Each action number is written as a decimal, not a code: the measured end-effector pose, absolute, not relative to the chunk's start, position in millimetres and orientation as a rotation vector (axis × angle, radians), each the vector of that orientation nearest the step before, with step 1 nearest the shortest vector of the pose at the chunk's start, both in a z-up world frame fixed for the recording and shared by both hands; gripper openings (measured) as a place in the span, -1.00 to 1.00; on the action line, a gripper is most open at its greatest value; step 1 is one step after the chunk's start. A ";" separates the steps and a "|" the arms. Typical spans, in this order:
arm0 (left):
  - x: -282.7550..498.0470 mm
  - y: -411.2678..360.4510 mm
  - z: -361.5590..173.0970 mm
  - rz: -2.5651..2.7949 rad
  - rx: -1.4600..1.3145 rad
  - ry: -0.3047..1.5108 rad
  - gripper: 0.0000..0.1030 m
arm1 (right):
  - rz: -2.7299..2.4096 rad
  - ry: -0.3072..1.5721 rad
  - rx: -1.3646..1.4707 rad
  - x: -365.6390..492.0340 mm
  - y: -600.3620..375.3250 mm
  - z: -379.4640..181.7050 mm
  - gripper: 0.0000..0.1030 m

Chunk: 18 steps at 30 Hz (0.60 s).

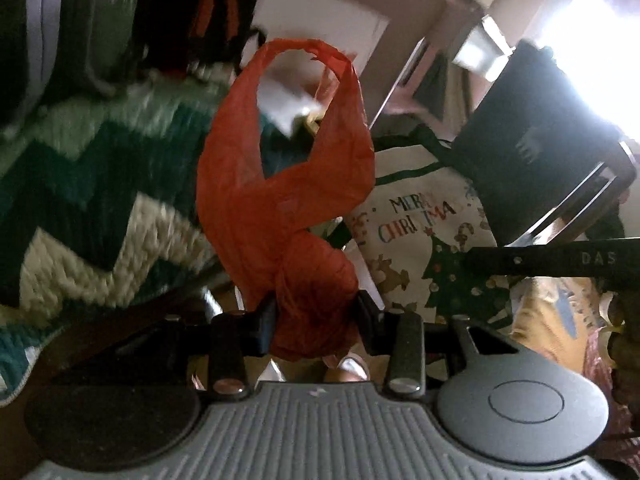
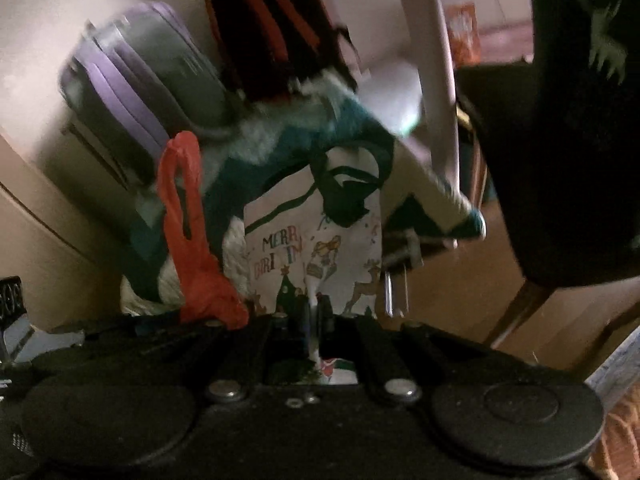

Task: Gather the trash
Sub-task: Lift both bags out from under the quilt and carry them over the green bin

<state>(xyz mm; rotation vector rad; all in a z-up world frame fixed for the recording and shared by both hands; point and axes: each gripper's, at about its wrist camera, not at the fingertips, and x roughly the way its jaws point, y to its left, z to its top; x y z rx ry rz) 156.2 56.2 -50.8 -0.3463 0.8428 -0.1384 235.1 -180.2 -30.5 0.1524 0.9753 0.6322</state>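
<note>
An orange plastic bag (image 1: 280, 184) stands up from my left gripper (image 1: 316, 320), which is shut on its bunched lower part; the handle loops hang free above. Right of it is a white "Merry Christmas" tote (image 1: 420, 232) with green handles. In the right wrist view my right gripper (image 2: 318, 316) is shut on a thin edge of that tote (image 2: 320, 248), with the pads nearly touching. The orange bag (image 2: 188, 240) shows to its left. Both views are blurred by motion.
A teal and cream zigzag blanket (image 1: 100, 184) fills the left. A purple and grey suitcase (image 2: 152, 80) stands behind it. A black chair (image 1: 540, 140) is at the right, below a bright window (image 1: 600, 40). A white table leg (image 2: 432, 60) crosses above a wooden floor (image 2: 460, 280).
</note>
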 end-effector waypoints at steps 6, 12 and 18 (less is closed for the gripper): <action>145.6 44.8 -3.9 -0.157 -0.329 0.780 -0.23 | 0.661 0.845 0.158 223.4 -199.4 17.1 -0.95; 152.8 26.3 48.9 -0.199 -0.294 0.703 -0.23 | 0.651 0.714 0.119 219.9 -222.7 72.4 -0.96; 178.3 -2.1 90.5 -0.255 -0.265 0.633 -0.23 | 0.618 0.600 0.102 227.4 -247.3 114.0 -0.98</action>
